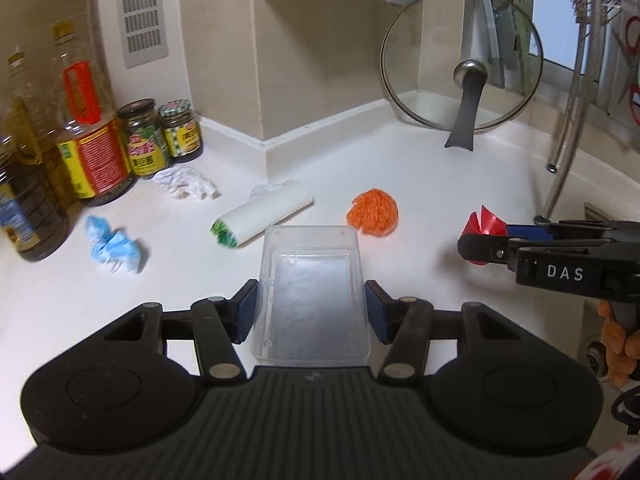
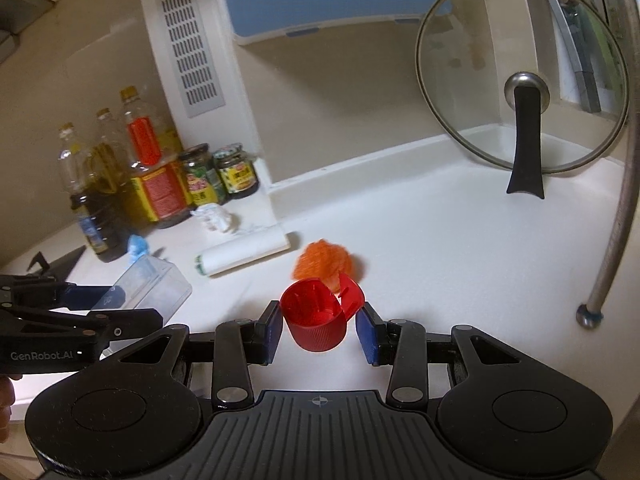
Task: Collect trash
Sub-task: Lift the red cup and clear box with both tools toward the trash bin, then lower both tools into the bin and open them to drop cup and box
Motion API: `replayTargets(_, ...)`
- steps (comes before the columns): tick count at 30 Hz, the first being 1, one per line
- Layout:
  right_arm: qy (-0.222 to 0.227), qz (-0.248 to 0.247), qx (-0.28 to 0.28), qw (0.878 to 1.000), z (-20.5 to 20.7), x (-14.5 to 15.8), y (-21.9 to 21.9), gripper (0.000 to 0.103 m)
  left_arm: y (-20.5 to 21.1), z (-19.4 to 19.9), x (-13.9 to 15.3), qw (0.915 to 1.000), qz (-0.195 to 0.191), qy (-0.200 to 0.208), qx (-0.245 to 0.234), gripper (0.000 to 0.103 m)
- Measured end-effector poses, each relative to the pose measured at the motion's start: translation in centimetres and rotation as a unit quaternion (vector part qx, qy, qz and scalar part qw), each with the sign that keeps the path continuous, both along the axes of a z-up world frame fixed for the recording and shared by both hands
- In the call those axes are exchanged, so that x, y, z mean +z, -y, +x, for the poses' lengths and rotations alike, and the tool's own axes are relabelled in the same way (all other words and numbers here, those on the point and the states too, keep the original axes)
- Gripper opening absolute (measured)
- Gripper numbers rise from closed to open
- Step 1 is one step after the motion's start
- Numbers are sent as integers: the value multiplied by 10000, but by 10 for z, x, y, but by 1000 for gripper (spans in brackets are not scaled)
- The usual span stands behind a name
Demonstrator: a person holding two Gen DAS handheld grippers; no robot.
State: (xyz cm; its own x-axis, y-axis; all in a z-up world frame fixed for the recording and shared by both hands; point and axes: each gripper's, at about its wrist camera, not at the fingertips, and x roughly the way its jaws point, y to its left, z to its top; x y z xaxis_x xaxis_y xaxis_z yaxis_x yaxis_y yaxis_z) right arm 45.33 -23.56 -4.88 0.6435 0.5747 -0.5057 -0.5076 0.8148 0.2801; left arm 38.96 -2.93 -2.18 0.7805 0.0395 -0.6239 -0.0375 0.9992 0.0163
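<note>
My left gripper point(image 1: 311, 314) is shut on a clear plastic box point(image 1: 310, 296), blue pads pressing its two sides, held over the white counter point(image 1: 420, 184). My right gripper point(image 2: 319, 330) is shut on a red flip-top cap point(image 2: 314, 316); in the left wrist view the right gripper point(image 1: 480, 236) comes in from the right with the red cap point(image 1: 486, 222). On the counter beyond lie an orange net ball point(image 1: 374, 212), a white roll with a green end point(image 1: 264, 216), crumpled white paper point(image 1: 186, 184) and a crumpled blue wad point(image 1: 114, 246).
Oil bottles point(image 1: 86, 136) and two jars point(image 1: 160, 138) stand at the back left by the wall. A glass pot lid point(image 1: 462, 60) leans in the back right corner. A metal hose point(image 1: 568, 132) hangs down at the right. A person's hand point(image 1: 618, 344) grips the right tool.
</note>
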Motion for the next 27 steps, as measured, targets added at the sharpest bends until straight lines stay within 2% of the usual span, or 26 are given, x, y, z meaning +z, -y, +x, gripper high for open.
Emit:
replayTargets(7,-137,100,206,9996,-64,8,-21,41,-17,-64,4,9998,-181,20,5,53)
replayTargets(12,-344,75,373,9987,-110,1,-40,41,-32,-106,-3,9995,-314,-87,12,53)
replayTargets(20,-829,-196,547,9949,-167,-32,-66,41,-47,-159,-31,9977,-524,-420,51,53)
replayTargets(27,-1209,-530,578,9896,-189,-69,-76,41,-53,-183,-67,9940,-729,-804,152,53)
